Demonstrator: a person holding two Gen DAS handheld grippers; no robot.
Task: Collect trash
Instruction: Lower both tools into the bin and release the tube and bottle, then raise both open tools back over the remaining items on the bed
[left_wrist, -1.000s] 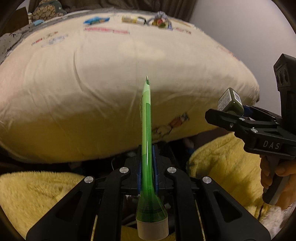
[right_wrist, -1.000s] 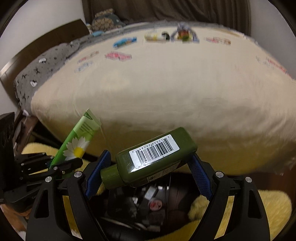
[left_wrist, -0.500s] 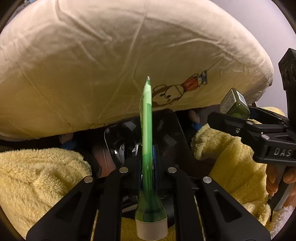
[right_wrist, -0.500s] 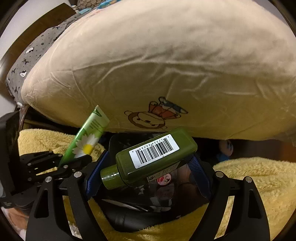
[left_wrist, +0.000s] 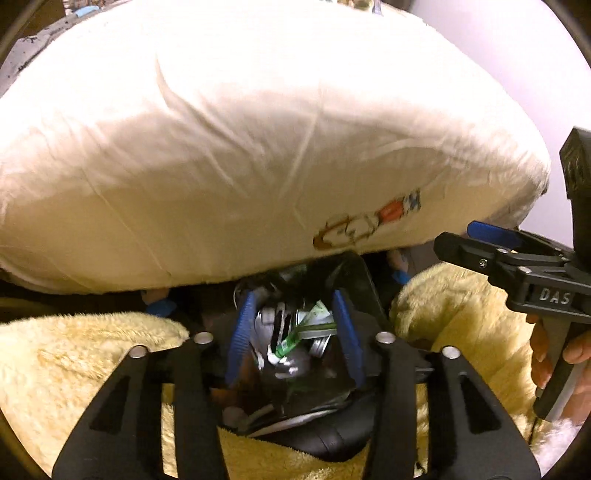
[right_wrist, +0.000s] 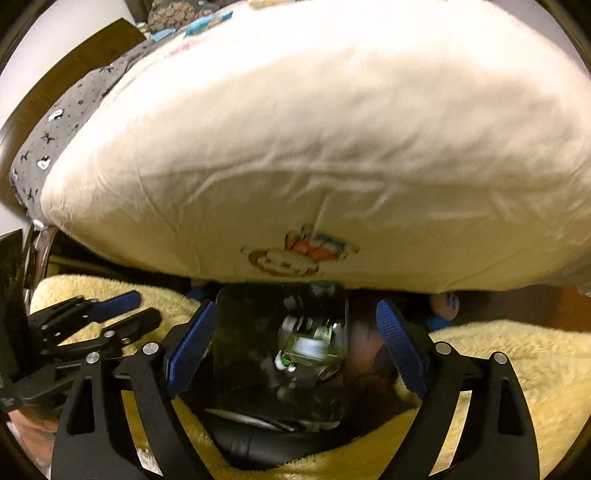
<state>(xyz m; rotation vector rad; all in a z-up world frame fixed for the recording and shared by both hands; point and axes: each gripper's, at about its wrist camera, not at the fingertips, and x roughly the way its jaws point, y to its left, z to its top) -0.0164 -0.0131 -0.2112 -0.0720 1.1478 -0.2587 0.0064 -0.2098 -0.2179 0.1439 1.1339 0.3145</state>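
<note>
Trash bin (left_wrist: 360, 280), black-lined, wedged low between two yellow fleece blankets (left_wrist: 74, 369) and under the edge of a bed; its mouth faces up toward both cameras.

Contents, as far as the blur allows: a green tube (left_wrist: 295, 336) with a white cap, lying slanted among shiny wrappers and crumpled bits; a green bottle (right_wrist: 310, 345) with a pale label, lying on its side near the middle of the bin. Other pieces in the bin are too smeared to name.

Left hand-held gripper (left_wrist: 291, 332): fingers spread wide, blue pads (left_wrist: 240, 332) on either side of the bin opening, nothing between them. It hangs directly above the bin.

Right hand-held gripper (right_wrist: 295, 350): also wide apart, blue pads (right_wrist: 400, 347) framing the bin mouth, nothing held. In the left wrist view it shows at the right edge (left_wrist: 491, 240), with a hand (left_wrist: 561, 354) on its trigger grip.

Bed cover (right_wrist: 314, 147): cream cotton, bulging over the bin, printed with a small cartoon figure (right_wrist: 295, 254) in brown, orange and blue near its lower edge. A grey patterned cloth (right_wrist: 55, 129) lies along the cover's left side.
</note>
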